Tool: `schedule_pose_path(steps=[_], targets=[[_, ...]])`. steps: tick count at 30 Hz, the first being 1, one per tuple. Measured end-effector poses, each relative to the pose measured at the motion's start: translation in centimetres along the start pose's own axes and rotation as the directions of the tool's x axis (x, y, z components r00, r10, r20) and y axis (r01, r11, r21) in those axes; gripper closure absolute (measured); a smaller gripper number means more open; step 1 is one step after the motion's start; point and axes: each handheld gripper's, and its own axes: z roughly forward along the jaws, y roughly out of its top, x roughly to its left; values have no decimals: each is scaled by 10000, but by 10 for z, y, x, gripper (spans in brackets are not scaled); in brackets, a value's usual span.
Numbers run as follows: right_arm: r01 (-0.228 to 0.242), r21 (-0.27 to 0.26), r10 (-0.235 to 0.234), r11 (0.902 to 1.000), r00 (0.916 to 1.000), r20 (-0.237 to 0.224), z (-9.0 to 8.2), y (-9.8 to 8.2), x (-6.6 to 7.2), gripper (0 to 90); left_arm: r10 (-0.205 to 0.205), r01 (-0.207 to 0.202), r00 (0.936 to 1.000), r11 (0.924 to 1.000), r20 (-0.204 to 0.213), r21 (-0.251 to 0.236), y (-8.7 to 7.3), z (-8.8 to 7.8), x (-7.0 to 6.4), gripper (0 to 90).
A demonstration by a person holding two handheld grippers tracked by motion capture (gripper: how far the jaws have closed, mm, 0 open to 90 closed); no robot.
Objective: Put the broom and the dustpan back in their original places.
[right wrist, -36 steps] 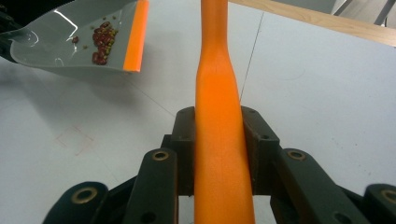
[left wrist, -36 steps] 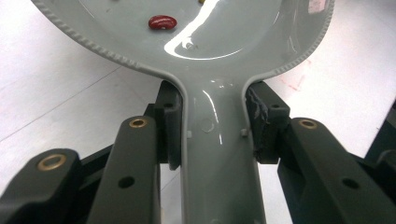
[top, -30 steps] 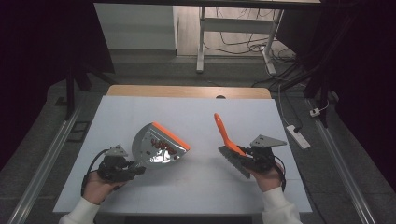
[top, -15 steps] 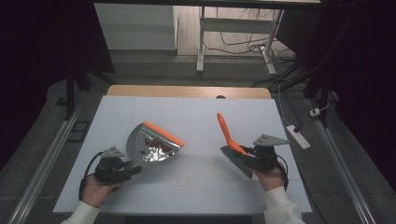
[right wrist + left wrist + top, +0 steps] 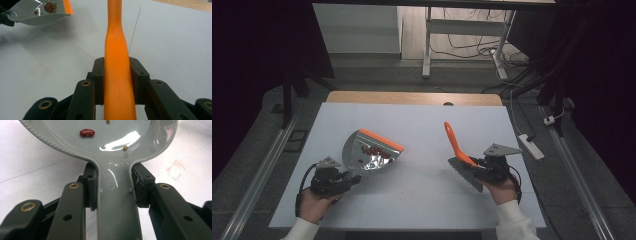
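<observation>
A grey dustpan [image 5: 369, 152] with an orange front lip is held tilted over the white table [image 5: 422, 125] at left, with several red beans [image 5: 374, 151] lying in it. My left gripper [image 5: 343, 178] is shut on its handle [image 5: 116, 202]; one red bean [image 5: 87, 132] and small yellow grains lie in the pan above the jaws. At right, my right gripper [image 5: 479, 167] is shut on an orange-handled brush [image 5: 454, 142], handle pointing up and away, grey bristles [image 5: 464, 172] toward the table. The right gripper view shows the handle [image 5: 117, 62] between the pads and the dustpan [image 5: 32, 15] far left.
A wooden strip [image 5: 412, 97] runs along the table's far edge. A white power strip [image 5: 532, 146] lies on the floor to the right, and desk legs and cables stand beyond the table. A faint square mark [image 5: 41, 70] is on the tabletop.
The dustpan has swung slightly to the left in the left gripper's hold. The brush and the right hand stay about where they were.
</observation>
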Motion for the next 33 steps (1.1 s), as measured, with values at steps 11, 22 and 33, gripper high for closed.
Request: schedule_pose_path(steps=[11,22,33], targets=[[-59,321,61,9995,10000,-58,3,-1,4,701,-444,438,9988,9987,-217,-280,-5,-5,7,616],[-151,378,155,9992,9998,-125,-2,-3,6,701,-1418,1382,9864,9893,-828,-476,-12,-2,9,616],[-260,608,277,9978,9992,-285,-3,-11,11,701,-2159,2086,9670,9758,-1353,-658,-16,8,7,615]])
